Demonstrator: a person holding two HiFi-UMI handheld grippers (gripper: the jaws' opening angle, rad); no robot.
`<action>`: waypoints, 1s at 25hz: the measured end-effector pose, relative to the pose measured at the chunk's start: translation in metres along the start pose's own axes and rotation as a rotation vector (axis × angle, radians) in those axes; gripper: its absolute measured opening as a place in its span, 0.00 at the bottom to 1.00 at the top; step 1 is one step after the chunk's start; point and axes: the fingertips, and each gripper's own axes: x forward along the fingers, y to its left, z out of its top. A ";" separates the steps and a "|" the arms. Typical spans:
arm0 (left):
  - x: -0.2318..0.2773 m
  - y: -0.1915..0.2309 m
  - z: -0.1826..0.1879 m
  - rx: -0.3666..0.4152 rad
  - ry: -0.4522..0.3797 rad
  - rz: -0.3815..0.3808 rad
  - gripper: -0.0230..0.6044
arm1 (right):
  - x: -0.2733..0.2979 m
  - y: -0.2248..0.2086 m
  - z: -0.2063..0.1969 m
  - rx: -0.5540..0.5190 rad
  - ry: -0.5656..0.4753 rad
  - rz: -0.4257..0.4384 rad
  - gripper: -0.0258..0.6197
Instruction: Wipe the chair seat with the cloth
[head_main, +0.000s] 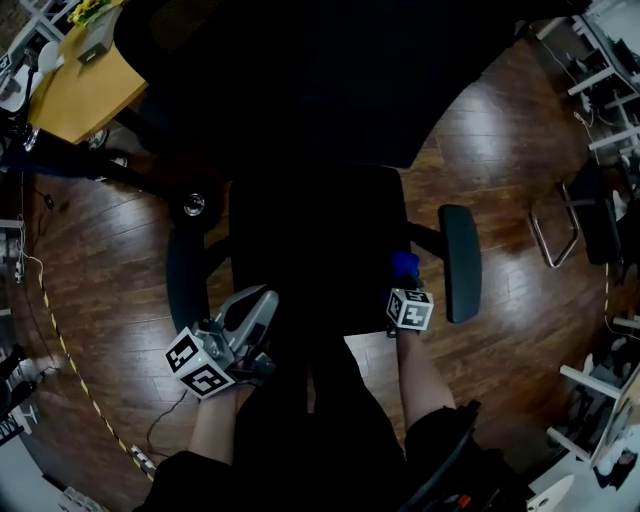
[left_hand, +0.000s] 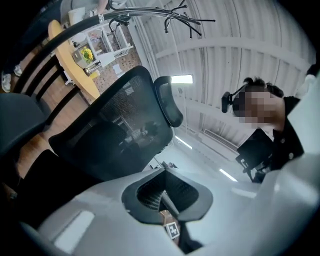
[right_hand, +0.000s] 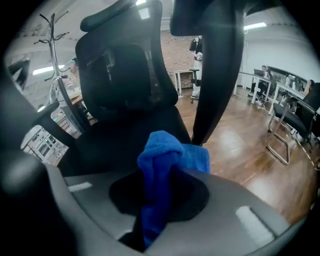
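Two grippers are hovering at the near edge of the chair seat (head_main: 310, 240). The right gripper (head_main: 404, 280) is clamping a blue cloth (right_hand: 159, 165) between its fingers, with the bunched cloth sticking out past the fingertips toward the seat, beside the armrest (head_main: 460, 262). The left gripper (head_main: 258, 305) is holding its fingers pressed together with nothing between them, and the chair back (left_hand: 115, 130) is rising beyond its tips.

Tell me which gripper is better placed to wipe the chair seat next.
Right. The right gripper holds the blue cloth in its fingers by the edge of the chair seat; the left gripper is shut, holding nothing.
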 end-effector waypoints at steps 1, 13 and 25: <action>0.002 -0.001 -0.001 -0.007 0.002 -0.006 0.04 | 0.001 -0.001 -0.001 -0.005 -0.006 -0.016 0.13; -0.020 0.006 0.010 -0.010 -0.056 0.046 0.04 | 0.004 0.106 -0.007 0.031 -0.061 0.200 0.13; -0.087 0.017 0.045 0.029 -0.165 0.173 0.04 | 0.015 0.381 -0.075 -0.138 0.143 0.630 0.13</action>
